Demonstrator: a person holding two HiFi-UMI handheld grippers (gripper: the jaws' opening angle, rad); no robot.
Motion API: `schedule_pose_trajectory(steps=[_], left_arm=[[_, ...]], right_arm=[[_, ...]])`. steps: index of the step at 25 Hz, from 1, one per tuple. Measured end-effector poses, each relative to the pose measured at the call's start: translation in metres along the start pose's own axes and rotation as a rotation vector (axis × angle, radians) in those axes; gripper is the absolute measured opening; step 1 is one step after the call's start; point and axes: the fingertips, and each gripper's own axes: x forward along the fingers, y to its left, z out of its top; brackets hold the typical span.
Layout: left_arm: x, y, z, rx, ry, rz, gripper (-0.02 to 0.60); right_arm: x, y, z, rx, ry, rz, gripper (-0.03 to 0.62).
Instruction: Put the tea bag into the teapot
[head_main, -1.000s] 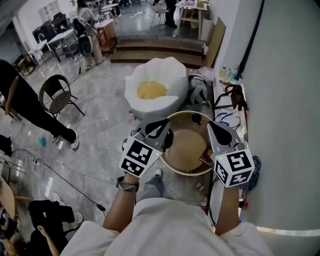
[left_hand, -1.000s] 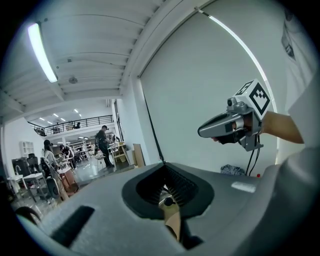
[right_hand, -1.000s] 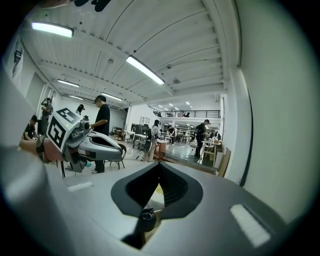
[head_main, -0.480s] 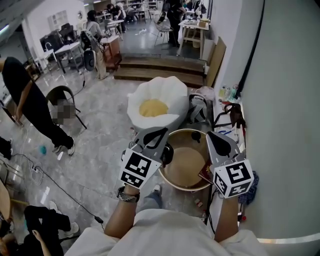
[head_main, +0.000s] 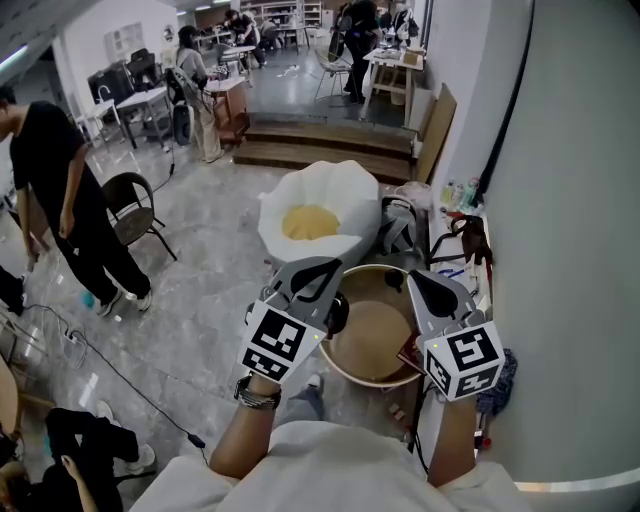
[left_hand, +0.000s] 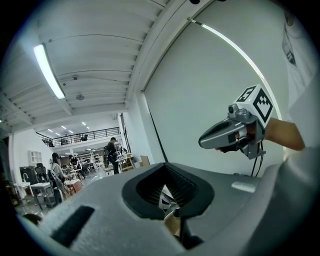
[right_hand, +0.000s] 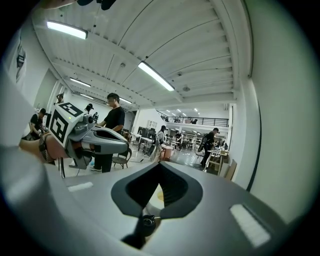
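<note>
A grey marble floor (head_main: 200, 290) fills the left of the head view, and a plain pale wall (head_main: 580, 250) fills the right. A person in black (head_main: 60, 190) stands at the far left beside a dark chair (head_main: 135, 200).

Near the middle lies a big white beanbag (head_main: 345, 190) with a yellow centre. Just below it is a small round wooden tabletop (head_main: 375, 335).

Two hands hold the grippers above the tabletop, side by side and apart. The left gripper (head_main: 332, 265) has its jaws clenched together on nothing. The right gripper (head_main: 412, 280) also has its jaws closed and empty.

A dark rounded thing (head_main: 338, 312) sits at the tabletop's left rim, partly under the left gripper, and it may be the teapot. A small red thing (head_main: 408, 352) lies at the right rim beside the right gripper. It is too small to tell whether this is the tea bag.
</note>
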Motion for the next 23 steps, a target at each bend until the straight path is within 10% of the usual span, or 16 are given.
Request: schedule_pose_trajectory(steps=[23], left_arm=[[0.007,-0.008,-0.004,0.008,0.011,-0.024,0.006]], right_arm=[[0.004,-0.007,-0.013,0.020,0.007,-0.010,0.005]])
